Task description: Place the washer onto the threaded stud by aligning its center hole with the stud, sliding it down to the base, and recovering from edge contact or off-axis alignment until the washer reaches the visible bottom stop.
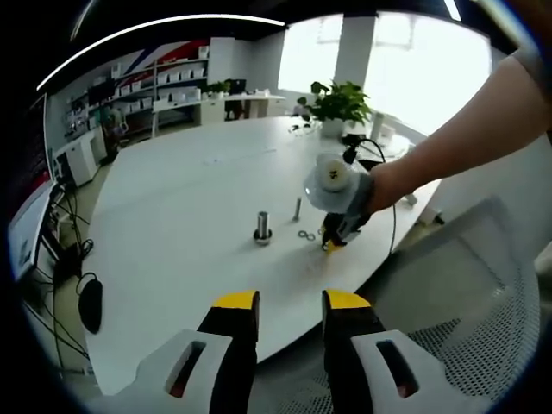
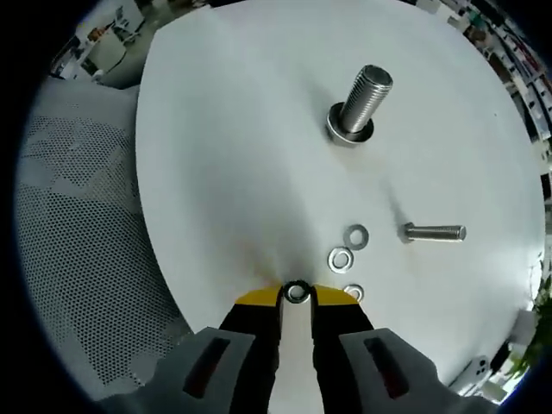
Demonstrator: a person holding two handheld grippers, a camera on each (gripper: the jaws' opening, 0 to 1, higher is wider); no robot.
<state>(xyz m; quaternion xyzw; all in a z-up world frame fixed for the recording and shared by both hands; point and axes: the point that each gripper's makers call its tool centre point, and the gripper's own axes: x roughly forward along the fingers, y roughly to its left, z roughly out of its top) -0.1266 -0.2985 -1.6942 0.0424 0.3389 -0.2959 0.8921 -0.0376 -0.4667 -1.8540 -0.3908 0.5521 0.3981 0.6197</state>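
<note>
The washer (image 2: 297,292) sits pinched between the right gripper (image 2: 297,295) tips. The threaded stud (image 2: 360,103) stands upright well ahead, slightly to their right. The left gripper (image 1: 290,302) is spread, empty, farther off.

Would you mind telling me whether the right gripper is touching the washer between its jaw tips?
Touching. In the right gripper view, the right gripper has its yellow tips pressed against both sides of the washer.

A potted plant (image 1: 338,105) stands at the far, upper edge of the white worktop (image 1: 190,216). Shelves (image 1: 168,86) line the upper left. A mesh chair (image 1: 483,319) fills the lower right.
</note>
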